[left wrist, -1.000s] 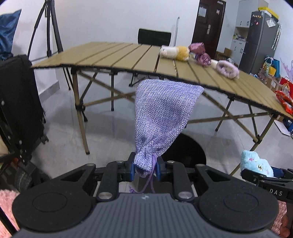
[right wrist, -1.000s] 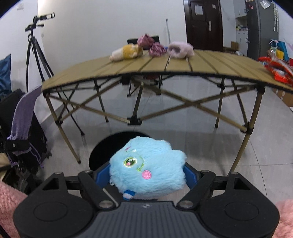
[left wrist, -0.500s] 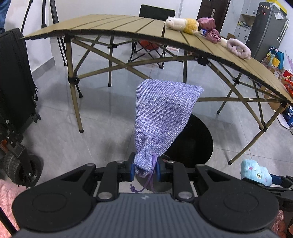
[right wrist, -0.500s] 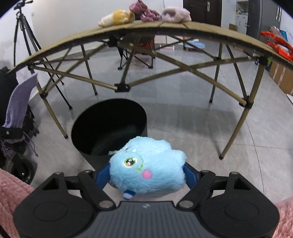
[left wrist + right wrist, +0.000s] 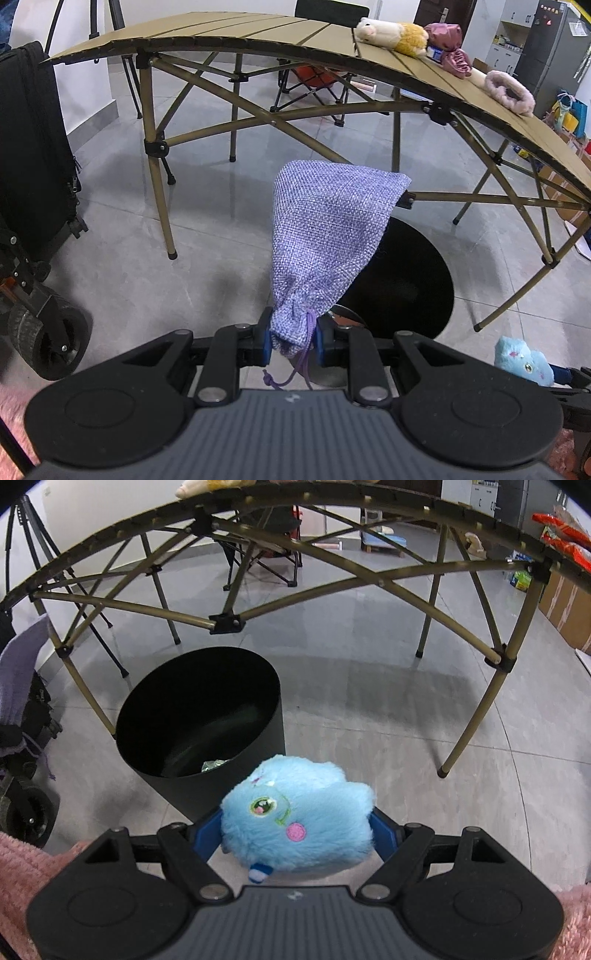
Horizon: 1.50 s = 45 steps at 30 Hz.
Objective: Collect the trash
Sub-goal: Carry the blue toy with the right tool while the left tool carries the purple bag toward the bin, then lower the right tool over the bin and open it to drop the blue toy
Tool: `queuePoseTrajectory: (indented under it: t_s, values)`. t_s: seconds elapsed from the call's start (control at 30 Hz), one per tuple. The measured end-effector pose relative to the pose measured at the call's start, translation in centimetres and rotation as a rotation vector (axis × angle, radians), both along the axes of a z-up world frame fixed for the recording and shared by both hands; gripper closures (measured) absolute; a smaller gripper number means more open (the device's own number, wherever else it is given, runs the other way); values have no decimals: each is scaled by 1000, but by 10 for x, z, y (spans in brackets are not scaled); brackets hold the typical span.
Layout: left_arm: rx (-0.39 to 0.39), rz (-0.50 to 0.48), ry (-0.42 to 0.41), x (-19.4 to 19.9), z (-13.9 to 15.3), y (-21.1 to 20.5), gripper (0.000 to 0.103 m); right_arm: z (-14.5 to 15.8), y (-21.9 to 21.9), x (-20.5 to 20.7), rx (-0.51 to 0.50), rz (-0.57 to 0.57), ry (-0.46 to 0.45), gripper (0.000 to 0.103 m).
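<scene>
**Both grippers loaded, bin on floor by table**

Edges/room: the bin (image 5: 199, 716) stands on grey tile floor (image 5: 369, 716) just in front of the folding table (image 5: 258, 33), its far rim near a table leg (image 5: 88, 698) at the left in the right wrist view. Open floor lies to the right of the bin, between it and the leg at far right. Under the table, crossed struts fill the space; a folding chair (image 5: 266, 546) sits beyond. A wheeled black case (image 5: 33, 155) stands at far left in the left wrist view, well apart from the bin.

Containers: the bin is black, round, open-topped. Inside, low at the near wall, a small crumpled greenish bit (image 5: 214, 765), prob. a wrapper; too dark to tell more.

Tools: L gripper (image 5: 291, 341) is pressed tight on the gathered neck of the pouch (image 5: 328, 236), purple weave, drawstring dangling below; the pouch body stands up ahead of the fingers, partly covering the bin. R gripper (image 5: 297, 836) stands wide, pads pinching the blue plush (image 5: 299, 819) on both sides, just right of the bin's near wall.

On the tabletop: a cream-yellow plush (image 5: 391, 33), pink items (image 5: 450, 48), a fuzzy pink ring (image 5: 509, 90). Pink sleeves (image 5: 26, 871) show at frame edges.
</scene>
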<state>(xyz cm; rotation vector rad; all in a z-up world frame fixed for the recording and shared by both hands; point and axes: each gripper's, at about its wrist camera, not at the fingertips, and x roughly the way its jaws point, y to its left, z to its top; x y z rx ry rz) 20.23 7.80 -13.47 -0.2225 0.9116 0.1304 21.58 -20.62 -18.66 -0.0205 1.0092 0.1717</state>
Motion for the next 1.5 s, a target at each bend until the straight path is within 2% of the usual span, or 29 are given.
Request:
queuePoseTrajectory:
  t_s: [0.37, 0.87, 1.13, 1.5]
  values:
    - [-14, 14, 19, 17, -9, 13, 82, 1, 15, 21, -3, 11, 4, 23]
    - [-41, 52, 32, 43, -20, 35, 82, 6, 65, 72, -6, 97, -18, 23]
    - [-54, 75, 51, 56, -27, 45, 82, -3, 89, 103, 7, 124, 17, 23]
    - [-62, 113, 36, 67, -26, 59, 82, -24, 116, 140, 27, 132, 64, 23]
